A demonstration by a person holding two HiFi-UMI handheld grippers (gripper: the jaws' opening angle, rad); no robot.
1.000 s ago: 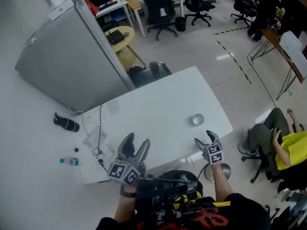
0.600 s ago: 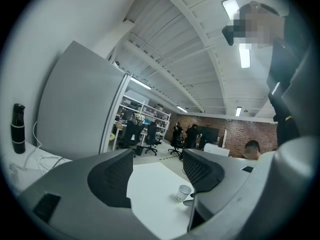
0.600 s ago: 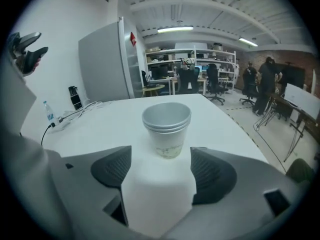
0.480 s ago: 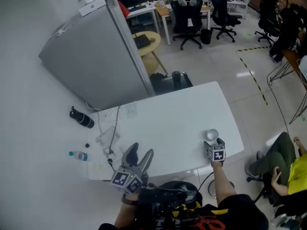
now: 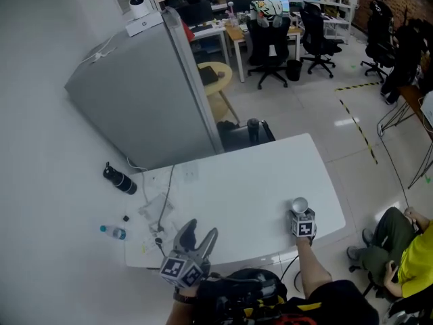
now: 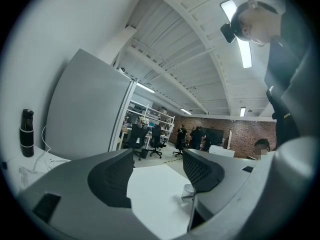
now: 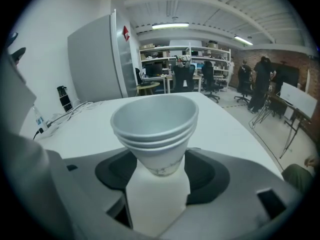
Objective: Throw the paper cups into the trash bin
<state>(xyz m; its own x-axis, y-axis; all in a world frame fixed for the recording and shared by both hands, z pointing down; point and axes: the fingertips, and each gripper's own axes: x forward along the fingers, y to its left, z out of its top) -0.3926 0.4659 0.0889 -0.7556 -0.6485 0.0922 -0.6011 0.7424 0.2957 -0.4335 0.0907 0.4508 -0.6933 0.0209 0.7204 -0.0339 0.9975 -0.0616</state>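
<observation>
A stack of nested paper cups (image 7: 155, 129) stands upright near the right front corner of the white table (image 5: 250, 175); it is also in the head view, cups (image 5: 299, 205), and small in the left gripper view, cups (image 6: 188, 191). My right gripper (image 7: 159, 170) surrounds the stack's narrow base. Its jaws are closing and the pads look to touch both sides. My left gripper (image 5: 201, 229) hovers open at the table's front edge, with nothing between its fingers (image 6: 112, 176).
A tall grey partition (image 5: 135, 93) stands behind the table's left end. Cables (image 5: 159, 212), a black flask (image 5: 120, 179) and a water bottle (image 5: 111, 232) lie at the left. A person (image 5: 406, 249) sits at the right. Office chairs (image 5: 267, 39) and a small black bin (image 5: 293, 68) stand further back.
My right gripper moved forward from the table's edge until the cup stack stood between its jaws. The left gripper stayed about where it was.
</observation>
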